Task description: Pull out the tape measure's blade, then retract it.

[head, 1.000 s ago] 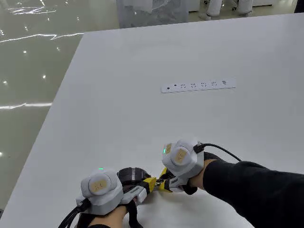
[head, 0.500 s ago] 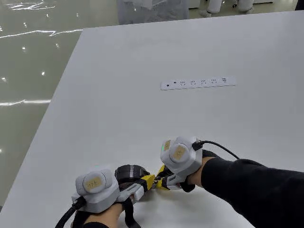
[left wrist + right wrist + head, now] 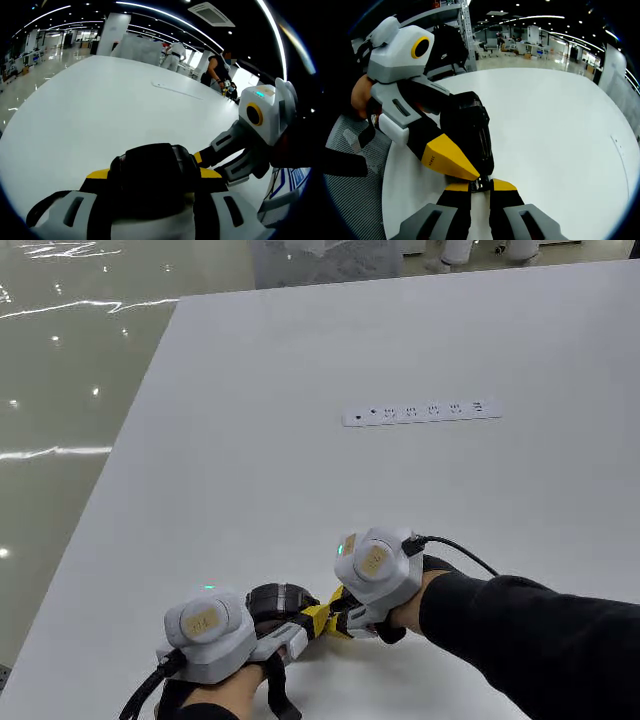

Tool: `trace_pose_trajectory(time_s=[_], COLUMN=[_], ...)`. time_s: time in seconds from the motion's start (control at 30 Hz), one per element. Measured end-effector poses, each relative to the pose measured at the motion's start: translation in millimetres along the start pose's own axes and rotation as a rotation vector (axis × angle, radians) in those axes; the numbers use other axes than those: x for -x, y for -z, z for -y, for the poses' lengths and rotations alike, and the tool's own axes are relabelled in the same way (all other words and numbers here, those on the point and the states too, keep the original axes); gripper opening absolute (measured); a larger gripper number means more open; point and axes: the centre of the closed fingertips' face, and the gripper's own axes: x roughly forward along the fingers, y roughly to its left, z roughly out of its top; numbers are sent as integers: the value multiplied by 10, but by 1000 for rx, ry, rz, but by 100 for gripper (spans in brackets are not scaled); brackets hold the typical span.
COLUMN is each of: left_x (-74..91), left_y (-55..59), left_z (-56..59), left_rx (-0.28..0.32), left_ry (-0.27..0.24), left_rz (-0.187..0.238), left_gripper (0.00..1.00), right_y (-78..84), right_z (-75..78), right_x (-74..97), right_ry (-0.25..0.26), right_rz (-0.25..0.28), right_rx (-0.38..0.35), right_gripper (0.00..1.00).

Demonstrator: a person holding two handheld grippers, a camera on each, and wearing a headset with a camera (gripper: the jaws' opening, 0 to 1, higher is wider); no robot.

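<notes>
The black, round-cornered tape measure (image 3: 278, 600) sits clamped between the yellow-tipped jaws of the left gripper (image 3: 153, 176). It lies on the white table (image 3: 300, 390), well apart from the white power strip (image 3: 420, 412), on the person's side. The right gripper (image 3: 480, 187) has its jaws pinched narrow on the metal blade tab (image 3: 480, 183), just beside the case.

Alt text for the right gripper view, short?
The right gripper, jaws rising from the bottom, pinches the metal blade tip of a black tape measure. The left gripper, at the left, clamps its case over a white table.
</notes>
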Motion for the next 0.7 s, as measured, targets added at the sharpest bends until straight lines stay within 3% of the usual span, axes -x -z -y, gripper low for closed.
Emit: trace_pose_trajectory(time_s=[0.57,0.7], left_x=[-7,-9], left_y=[4,4], left_z=[8,7], left_rx=[-19,-16], left_ry=[-18,-14], left_rz=[12,9], left_gripper=[61,62], right_y=[6,8], right_z=[-7,3], right_x=[-13,-9], right_ry=[28,39], right_rz=[-42,-33], right_rx=[18,-19], right_gripper=[9,10])
